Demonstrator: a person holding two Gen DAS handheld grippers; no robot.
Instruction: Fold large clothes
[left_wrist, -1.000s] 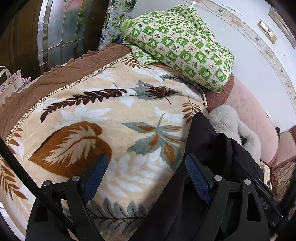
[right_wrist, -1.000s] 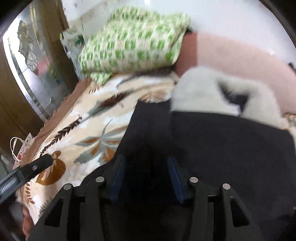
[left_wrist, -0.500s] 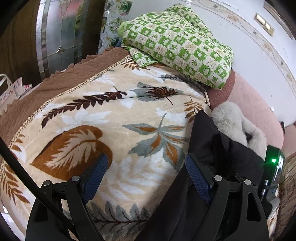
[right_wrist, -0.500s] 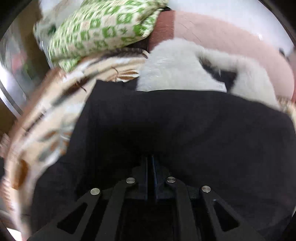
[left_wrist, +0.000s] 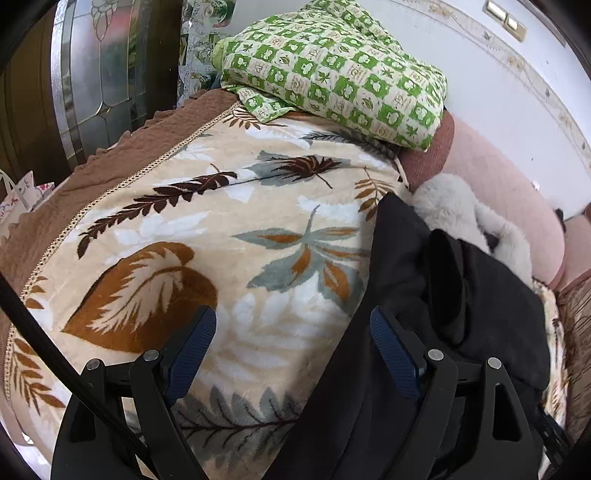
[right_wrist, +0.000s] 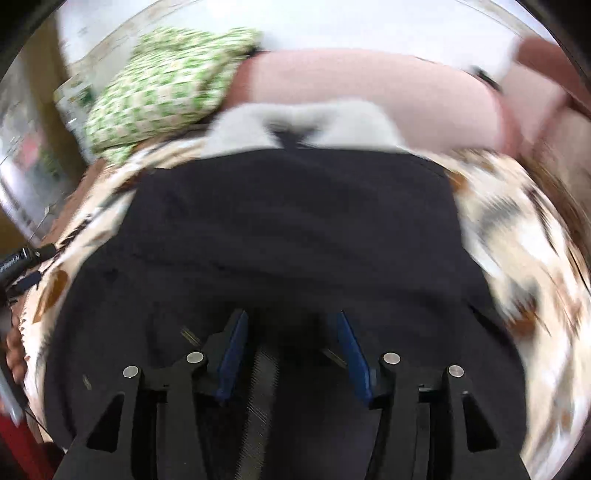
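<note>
The left gripper (left_wrist: 291, 343) hangs wide open at the bottom of the frame, over a leaf-print blanket (left_wrist: 229, 229); black garment (left_wrist: 424, 295) lies lower right, green checkered quilt (left_wrist: 340, 70) top centre.

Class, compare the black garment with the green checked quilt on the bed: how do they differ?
The black garment is plain and dark; the green checked quilt is patterned and bright. The garment lies spread near the cameras; the quilt sits folded and bulky at the far end. Both rest on the leaf-print blanket.

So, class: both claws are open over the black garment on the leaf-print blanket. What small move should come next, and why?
Probably lower the left claw rightward onto the black garment's near edge and close; it hovers open, half over bare leaf-print blanket, gripping nothing.
</note>
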